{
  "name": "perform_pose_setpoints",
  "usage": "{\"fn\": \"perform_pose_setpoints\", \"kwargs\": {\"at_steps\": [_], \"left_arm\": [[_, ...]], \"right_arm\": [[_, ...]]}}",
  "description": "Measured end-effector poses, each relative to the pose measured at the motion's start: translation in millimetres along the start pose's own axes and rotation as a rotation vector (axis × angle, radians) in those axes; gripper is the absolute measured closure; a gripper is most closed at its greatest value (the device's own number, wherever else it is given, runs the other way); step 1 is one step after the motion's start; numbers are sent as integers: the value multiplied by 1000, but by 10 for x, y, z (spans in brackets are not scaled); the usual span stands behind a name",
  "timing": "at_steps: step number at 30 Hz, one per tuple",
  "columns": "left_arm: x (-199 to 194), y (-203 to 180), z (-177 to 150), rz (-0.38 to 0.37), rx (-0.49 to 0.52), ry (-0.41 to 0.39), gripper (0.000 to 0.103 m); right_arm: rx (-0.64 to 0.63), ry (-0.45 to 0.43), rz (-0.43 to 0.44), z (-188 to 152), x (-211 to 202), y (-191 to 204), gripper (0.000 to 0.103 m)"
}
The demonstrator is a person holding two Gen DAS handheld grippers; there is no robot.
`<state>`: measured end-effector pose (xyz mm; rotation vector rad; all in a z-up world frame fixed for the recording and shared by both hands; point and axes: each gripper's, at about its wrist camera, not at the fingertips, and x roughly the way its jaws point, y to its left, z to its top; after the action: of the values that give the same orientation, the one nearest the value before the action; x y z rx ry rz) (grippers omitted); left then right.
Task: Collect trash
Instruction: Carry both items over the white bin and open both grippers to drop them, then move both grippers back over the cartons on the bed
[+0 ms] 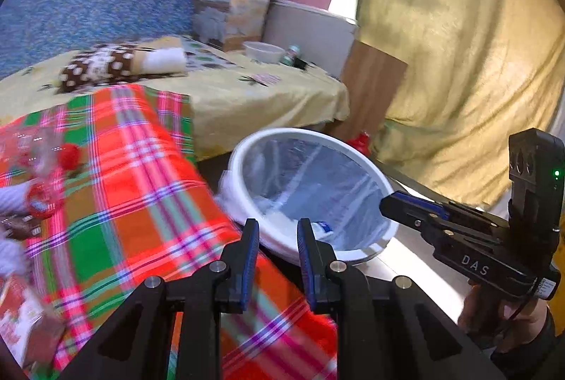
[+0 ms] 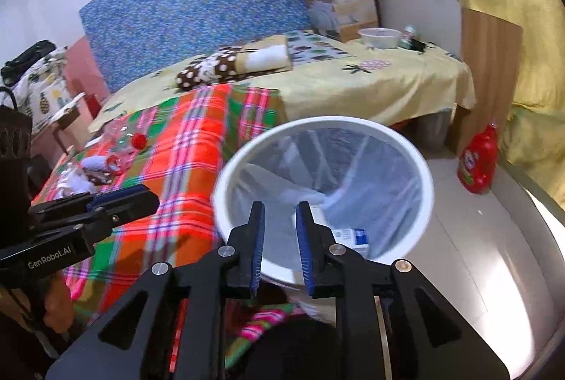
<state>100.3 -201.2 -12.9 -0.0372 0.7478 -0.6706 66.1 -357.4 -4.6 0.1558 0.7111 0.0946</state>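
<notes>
Trash is only partly gathered, judging by how things lie. Taking the white bin as the landmark and going left to right: well to the left of it, on the plaid cloth (image 2: pixel 183 147), the remaining litter (image 2: pixel 95 168) sits in a loose cluster, namely a clear plastic bottle with a red cap (image 2: pixel 136 140), a small container with a red lid (image 2: pixel 109 164), some crumpled white scraps and wrappers, too blurred to name more closely. In the left wrist view a red-and-white carton (image 1: pixel 21 323) also lies on the cloth at the near left edge. None of it is held.

Next comes the left gripper (image 1: pixel 278 238), hovering just left of the bin over the cloth's edge; its fingers stand a little apart with nothing between them.

The white bin (image 2: pixel 406 140), lined with a clear bag, stands just beside the cloth-covered surface. A small white-and-blue box (image 2: pixel 353 235) and some pale scraps already lie at its bottom, so at least one drop looks done.

The right gripper (image 2: pixel 280 235) hangs above the bin's near rim, fingers likewise parted and empty.

Right of the bin, on the floor, stands a red detergent bottle (image 2: pixel 478 161); whether it counts as rubbish I cannot tell.

My reading: a small share is in, most of the cluster on the cloth is left.
</notes>
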Motion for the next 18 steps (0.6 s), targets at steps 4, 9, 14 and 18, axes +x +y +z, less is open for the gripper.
{"fn": "perform_pose_setpoints", "kwargs": {"at_steps": [4, 9, 14, 18], "left_arm": [[-266, 163, -78, 55, -36, -38, 81], [-527, 342, -195, 112, -65, -60, 81], [-762, 547, -332, 174, -98, -80, 81], [-912, 709, -437, 210, -134, -86, 81]], "right_arm": [[-29, 8, 69, -5, 35, 202, 58], [-71, 13, 122, -36, 49, 456, 51], [-107, 26, 167, -82, 56, 676, 51], [-132, 38, 199, -113, 58, 822, 51]]}}
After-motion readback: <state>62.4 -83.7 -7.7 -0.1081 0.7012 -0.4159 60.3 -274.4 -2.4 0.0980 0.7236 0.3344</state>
